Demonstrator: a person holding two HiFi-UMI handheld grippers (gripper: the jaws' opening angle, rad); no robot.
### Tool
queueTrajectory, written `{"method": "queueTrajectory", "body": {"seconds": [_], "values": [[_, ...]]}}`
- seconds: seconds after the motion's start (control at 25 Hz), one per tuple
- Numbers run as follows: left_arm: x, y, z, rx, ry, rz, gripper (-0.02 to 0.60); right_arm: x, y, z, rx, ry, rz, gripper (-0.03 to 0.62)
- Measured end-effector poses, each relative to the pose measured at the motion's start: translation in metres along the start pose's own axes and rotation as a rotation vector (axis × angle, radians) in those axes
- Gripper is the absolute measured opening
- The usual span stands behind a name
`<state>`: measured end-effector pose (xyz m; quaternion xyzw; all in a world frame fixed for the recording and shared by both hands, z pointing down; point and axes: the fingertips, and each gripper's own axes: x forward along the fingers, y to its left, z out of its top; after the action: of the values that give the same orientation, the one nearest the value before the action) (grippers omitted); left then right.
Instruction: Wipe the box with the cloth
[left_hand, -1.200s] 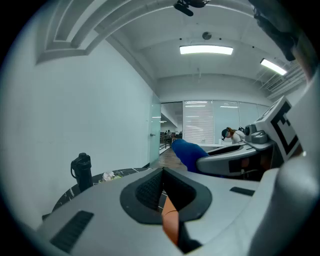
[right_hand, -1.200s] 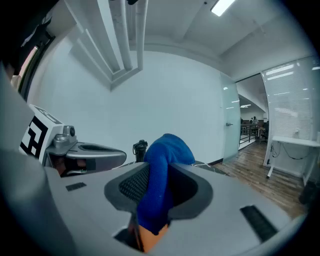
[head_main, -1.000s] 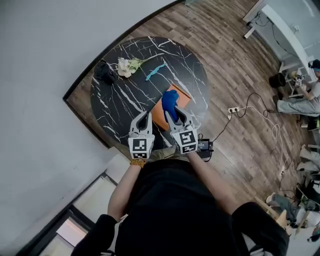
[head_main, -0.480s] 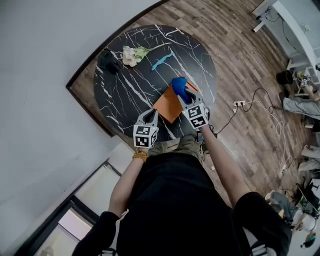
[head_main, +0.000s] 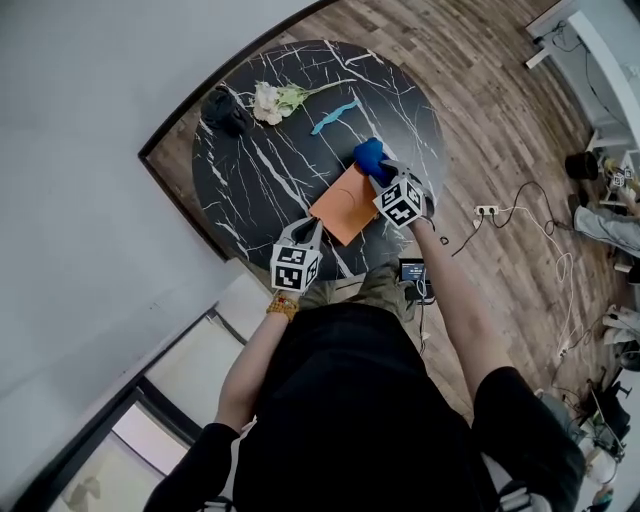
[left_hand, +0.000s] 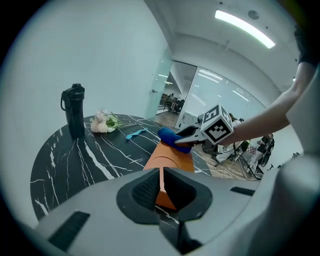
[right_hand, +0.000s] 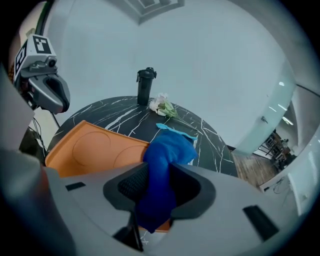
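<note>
Surface: round, black with white veining, standing on a wooden floor. Box: orange, flat and low, with two round shapes pressed into its top, lying near the surface's edge closest to the person. Cloth: blue, bunched into a wad, held at the box's far end; in the left gripper view it rests on the box top there. Right claw: closed on the cloth, which fills the space between its pads and hangs out below them. Left claw: closed, pads together, tips at the box's near corner; contact with the box cannot be told. Bottle: black, upright, at the far left of the surface. Flowers: pale blooms with green stems, lying just beside the bottle. Strip: light blue, thin, lying between the flowers and the box, apart from both.
</note>
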<state>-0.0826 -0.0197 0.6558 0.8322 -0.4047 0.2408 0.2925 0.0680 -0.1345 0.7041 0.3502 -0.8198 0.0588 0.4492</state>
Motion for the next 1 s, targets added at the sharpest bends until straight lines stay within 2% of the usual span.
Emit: {"method": "queueTrajectory", "body": {"seconds": [0.16, 0.32, 0.44, 0.56, 0.72, 0.84, 1.0], "values": [[0.007, 0.004, -0.006, -0.015, 0.033, 0.012, 0.008, -0.001, -0.001, 0.002, 0.045, -0.023, 0.017, 0.137], [0.015, 0.006, -0.014, -0.036, 0.065, 0.020, 0.008, -0.013, 0.001, 0.017, 0.042, -0.087, 0.005, 0.152], [0.020, 0.007, -0.020, -0.069, 0.087, 0.015, 0.014, -0.005, -0.003, 0.021, 0.071, -0.067, 0.015, 0.152], [0.025, 0.006, -0.029, -0.121, 0.120, -0.006, 0.109, 0.009, -0.005, 0.011, 0.141, -0.025, 0.053, 0.152], [0.029, 0.006, -0.038, -0.150, 0.148, -0.013, 0.110, 0.016, -0.005, 0.011, 0.228, -0.040, 0.083, 0.150], [0.029, 0.010, -0.039, -0.177, 0.141, -0.008, 0.101, 0.018, -0.003, 0.011, 0.222, -0.020, 0.095, 0.144], [0.030, 0.011, -0.040, -0.177, 0.135, -0.005, 0.095, 0.020, -0.001, 0.016, 0.219, -0.028, 0.111, 0.133]]}}
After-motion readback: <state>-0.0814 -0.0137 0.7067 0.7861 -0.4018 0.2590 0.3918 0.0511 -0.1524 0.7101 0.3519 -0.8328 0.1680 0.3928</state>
